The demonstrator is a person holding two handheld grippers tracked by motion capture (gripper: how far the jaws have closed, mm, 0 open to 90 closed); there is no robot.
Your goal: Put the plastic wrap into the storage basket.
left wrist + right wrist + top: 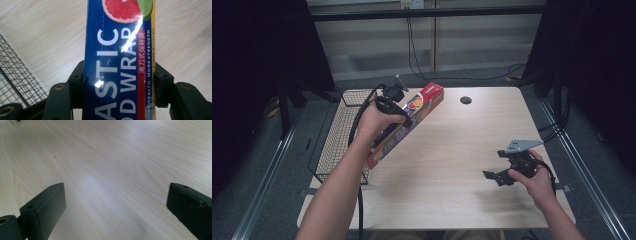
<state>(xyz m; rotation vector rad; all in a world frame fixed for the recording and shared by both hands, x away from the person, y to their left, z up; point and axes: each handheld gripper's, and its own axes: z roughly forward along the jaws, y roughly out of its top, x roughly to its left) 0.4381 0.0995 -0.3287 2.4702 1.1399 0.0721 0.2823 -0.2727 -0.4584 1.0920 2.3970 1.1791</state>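
A long blue, red and yellow plastic wrap box (409, 120) lies slantwise over the table's left side, one end near the wire basket. My left gripper (398, 121) is shut on the plastic wrap box (117, 62), its two jaws pressed against the long sides at mid-length. A grapefruit picture and white lettering show on its top face. My right gripper (493, 176) hangs low over bare wood at the right front, open, with nothing between its wide-apart jaws (113, 205).
A black wire basket (339, 135) hangs at the table's left edge, right beside the box. The basket's mesh (17, 75) shows left of my left jaws. A dark round hole (465, 100) sits near the table's far edge. Cables run down the back wall.
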